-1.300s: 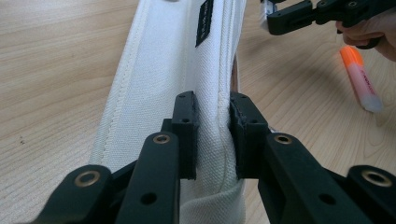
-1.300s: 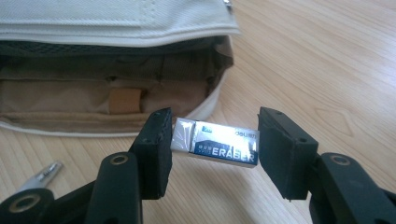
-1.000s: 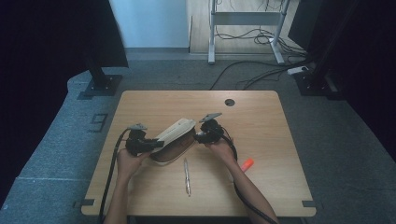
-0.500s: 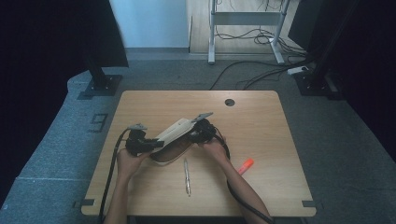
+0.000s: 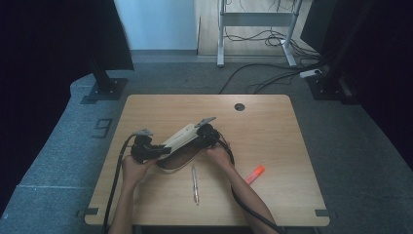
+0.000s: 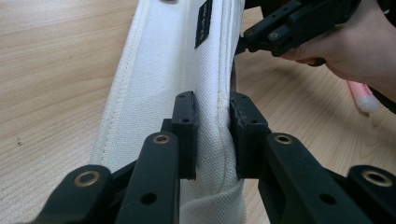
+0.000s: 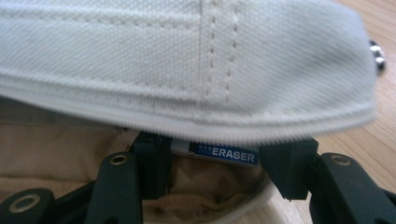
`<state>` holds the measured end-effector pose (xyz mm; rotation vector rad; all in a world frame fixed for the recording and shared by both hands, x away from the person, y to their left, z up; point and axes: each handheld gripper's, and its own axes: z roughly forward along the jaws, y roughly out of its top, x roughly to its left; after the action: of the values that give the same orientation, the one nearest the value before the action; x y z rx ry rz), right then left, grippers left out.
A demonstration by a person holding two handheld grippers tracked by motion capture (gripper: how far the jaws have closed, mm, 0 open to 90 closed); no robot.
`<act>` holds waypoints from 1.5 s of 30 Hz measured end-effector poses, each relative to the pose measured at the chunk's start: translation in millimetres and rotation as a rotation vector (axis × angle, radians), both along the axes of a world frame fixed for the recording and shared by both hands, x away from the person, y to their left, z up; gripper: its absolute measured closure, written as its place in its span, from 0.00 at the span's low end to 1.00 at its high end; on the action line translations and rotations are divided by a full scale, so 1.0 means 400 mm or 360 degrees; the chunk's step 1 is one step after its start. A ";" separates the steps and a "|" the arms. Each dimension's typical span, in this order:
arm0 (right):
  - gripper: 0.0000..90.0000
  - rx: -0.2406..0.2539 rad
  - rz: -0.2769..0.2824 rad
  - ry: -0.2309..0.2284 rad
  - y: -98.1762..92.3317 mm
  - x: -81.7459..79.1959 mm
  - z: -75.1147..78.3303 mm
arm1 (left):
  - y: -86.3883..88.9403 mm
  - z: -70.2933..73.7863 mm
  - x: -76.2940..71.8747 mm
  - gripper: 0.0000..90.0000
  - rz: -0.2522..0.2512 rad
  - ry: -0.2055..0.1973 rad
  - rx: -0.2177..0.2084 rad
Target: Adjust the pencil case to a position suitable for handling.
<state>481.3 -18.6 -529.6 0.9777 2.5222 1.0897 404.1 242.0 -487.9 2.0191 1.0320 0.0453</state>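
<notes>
A: What is different from one second ago?

B: The right gripper (image 5: 202, 139) has moved a little to the left, closer to the left gripper (image 5: 155, 152). Now it holds an eraser (image 7: 219, 154) between its jaws, inside the open mouth of the white pencil case (image 5: 178, 140).

A: And the left one?

B: It stayed in place. Its jaws are clenched on the edge of the pencil case beside the zipper. The case lies tilted on the tabletop (image 5: 272, 131), between the two hands.

A: Other things?

B: A pen (image 5: 195, 184) and an orange marker (image 5: 255, 174) lie near, as before.
</notes>
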 end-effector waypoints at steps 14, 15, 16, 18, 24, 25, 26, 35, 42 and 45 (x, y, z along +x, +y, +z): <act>0.39 0.0025 0.0032 0.0012 0.007 0.004 -0.011 | -0.001 0.001 -0.002 0.82 -0.0015 -0.0005 0.0002; 0.34 0.0028 0.0034 0.0005 0.002 0.001 -0.005 | -0.001 0.000 -0.002 0.82 -0.0015 -0.0006 0.0002; 0.34 0.0028 0.0034 0.0005 0.002 0.001 -0.005 | -0.001 0.000 -0.002 0.82 -0.0015 -0.0006 0.0002; 0.32 0.0025 0.0046 0.0007 -0.008 -0.005 0.007 | -0.001 0.000 -0.002 0.82 -0.0013 -0.0008 0.0003; 0.27 0.0032 0.0084 -0.0001 -0.026 -0.022 0.030 | -0.001 0.000 -0.002 0.82 -0.0013 -0.0011 0.0004; 0.26 0.0034 0.0091 0.0001 -0.029 -0.025 0.033 | -0.001 0.000 -0.002 0.82 -0.0012 -0.0013 0.0003; 0.26 0.0036 0.0097 0.0003 -0.032 -0.029 0.035 | -0.001 0.000 -0.002 0.82 -0.0013 -0.0013 0.0004; 0.23 0.0051 0.0111 -0.0011 -0.072 -0.059 0.058 | 0.001 -0.001 -0.002 0.82 -0.0013 -0.0010 -0.0001; 0.27 0.0039 0.0105 -0.0004 -0.117 -0.082 0.062 | 0.001 -0.002 -0.001 0.82 -0.0015 -0.0005 -0.0005; 0.30 0.0055 0.0099 0.0003 -0.136 -0.090 0.063 | 0.002 -0.003 -0.001 0.82 -0.0013 -0.0004 -0.0009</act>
<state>445.2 -73.1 -504.4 0.9153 2.5596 1.1540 403.6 242.8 -489.0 2.0174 1.0210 0.0406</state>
